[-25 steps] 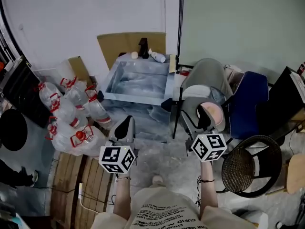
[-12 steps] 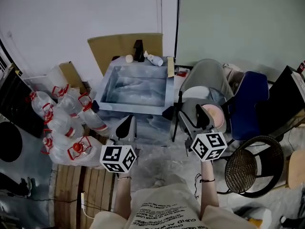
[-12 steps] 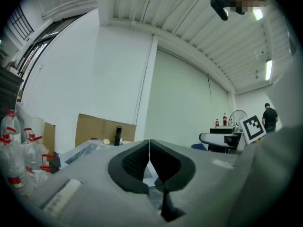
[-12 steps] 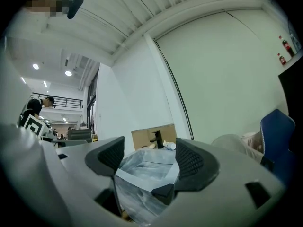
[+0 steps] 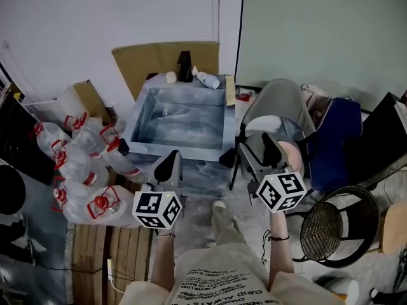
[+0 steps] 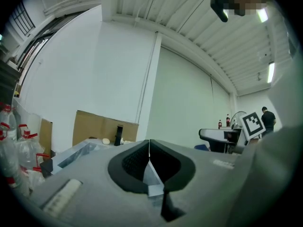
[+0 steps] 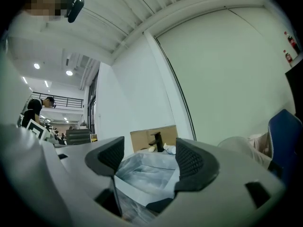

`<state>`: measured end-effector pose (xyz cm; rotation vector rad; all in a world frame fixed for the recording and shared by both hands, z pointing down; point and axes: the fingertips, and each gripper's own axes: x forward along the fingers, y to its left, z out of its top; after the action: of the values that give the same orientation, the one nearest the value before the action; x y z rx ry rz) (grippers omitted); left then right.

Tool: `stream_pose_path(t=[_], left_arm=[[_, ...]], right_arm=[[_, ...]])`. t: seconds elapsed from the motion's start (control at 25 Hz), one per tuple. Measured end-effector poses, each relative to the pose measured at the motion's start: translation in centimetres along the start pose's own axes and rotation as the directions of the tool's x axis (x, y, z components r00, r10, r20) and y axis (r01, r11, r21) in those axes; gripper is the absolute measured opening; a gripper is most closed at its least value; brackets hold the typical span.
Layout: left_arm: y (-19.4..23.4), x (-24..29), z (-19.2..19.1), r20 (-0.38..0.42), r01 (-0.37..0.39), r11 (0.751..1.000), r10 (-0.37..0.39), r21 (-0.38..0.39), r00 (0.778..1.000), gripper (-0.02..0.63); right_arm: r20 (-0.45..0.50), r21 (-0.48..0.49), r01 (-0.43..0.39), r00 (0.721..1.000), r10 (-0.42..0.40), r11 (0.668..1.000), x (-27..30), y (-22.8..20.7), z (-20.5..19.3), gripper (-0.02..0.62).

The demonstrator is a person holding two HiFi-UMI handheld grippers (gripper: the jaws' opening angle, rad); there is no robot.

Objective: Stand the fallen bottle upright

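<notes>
A small white bottle [image 5: 207, 78] lies on its side on the far rim of the steel sink [image 5: 141, 110], just right of a black faucet [image 5: 185, 65]. In the right gripper view the bottle [image 7: 170, 149] shows past the sink [image 7: 142, 183], beside the faucet [image 7: 156, 141]. My left gripper [image 5: 170, 161] hovers before the sink's near left corner, jaws shut on nothing; in its own view the left gripper [image 6: 149, 156] points toward the faucet [image 6: 118, 135]. My right gripper [image 5: 259, 150] is held at the sink's near right, open and empty, the right gripper [image 7: 151, 157] framing the basin.
Several clear water jugs with red caps [image 5: 82, 164] pile up left of the sink. Cardboard [image 5: 159, 54] leans on the wall behind. A grey chair [image 5: 280, 103], a blue chair [image 5: 334, 138] and a black mesh chair [image 5: 334, 224] crowd the right. Wooden pallet [image 5: 114, 253] at lower left.
The person has stepped toward the sink, one foot now forward between the grippers. Both grippers stay level before the sink; the jaws have not changed.
</notes>
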<state>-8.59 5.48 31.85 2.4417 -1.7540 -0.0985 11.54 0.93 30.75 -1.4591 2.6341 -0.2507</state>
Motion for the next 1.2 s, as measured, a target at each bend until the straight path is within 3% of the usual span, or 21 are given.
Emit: stream_pose_path(t=[0.52,1.0,1.2], left_arm=[[6.8,8.9,0.0,-0.051,-0.084,0.996,0.084,-0.006,0.995,0.025],[11.8,17.5,-0.2,-0.072,-0.168,0.985,0.164,-0.044,0.984,0.025],[12.6,20.9,-0.8,-0.082,-0.168,0.984,0.163,-0.066,0.983,0.025]], right_arm=[[-0.072,0.017,-0.072,0.995,0.073,0.997,13.2,-3.8,-0.7,0.339],[-0.165,0.017,-0.195,0.967,0.195,0.981,24.6,-6.1,-1.9,0.337],[-0.201,0.018,-0.224,0.954,0.223,0.974,27.9,-7.4,-3.0,0.337]])
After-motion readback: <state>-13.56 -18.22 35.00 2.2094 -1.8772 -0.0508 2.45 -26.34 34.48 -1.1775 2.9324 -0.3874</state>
